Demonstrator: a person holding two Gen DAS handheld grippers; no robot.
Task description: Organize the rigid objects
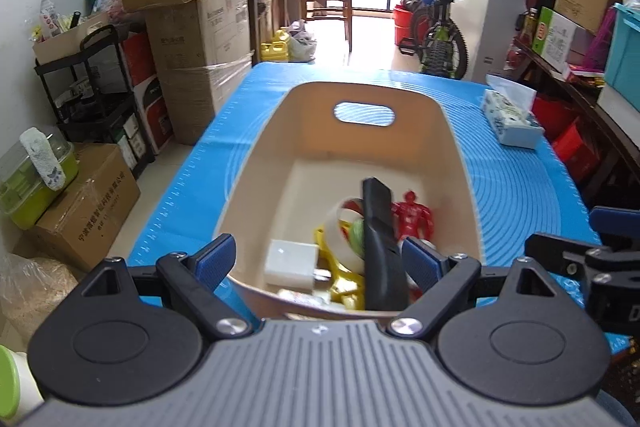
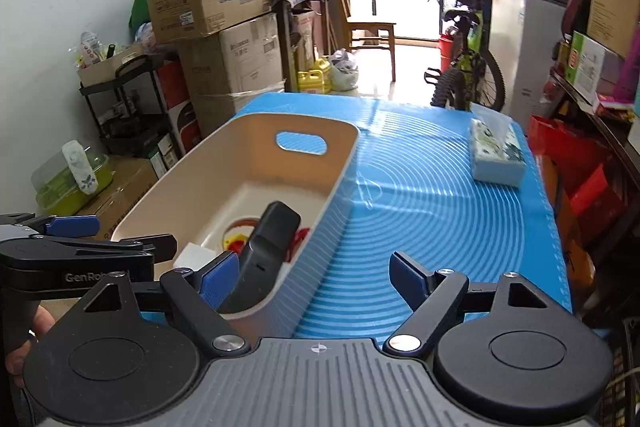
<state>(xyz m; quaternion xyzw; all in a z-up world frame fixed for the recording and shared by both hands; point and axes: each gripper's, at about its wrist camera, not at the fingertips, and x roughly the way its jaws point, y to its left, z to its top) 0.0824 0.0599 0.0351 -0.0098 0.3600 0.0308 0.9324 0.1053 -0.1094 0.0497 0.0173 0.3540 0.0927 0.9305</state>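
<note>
The blue mat (image 2: 420,195) covers the table, its near edge hidden under both gripper bodies; its right half lies bare apart from a tissue box (image 2: 498,157) near the far right corner, well apart from everything else. The beige bin (image 1: 256,163) stands on the mat's left part, its far half empty and its near rim cut off behind the left gripper (image 1: 318,259). Inside, a black remote (image 1: 380,239) leans tilted against the near end and covers part of the pile beneath — a tape roll (image 1: 344,227), a red figure (image 1: 412,217), a white block (image 1: 292,261) and yellow pieces (image 1: 340,281) too blurred and overlapped to name. The left gripper hangs over the bin's near end, jaws spread wide, nothing pinched between them. The right gripper (image 2: 316,279) hangs beside the bin over bare mat, jaws likewise spread and empty — its left finger overlaps the remote in the right wrist view, and contact cannot be told.
</note>
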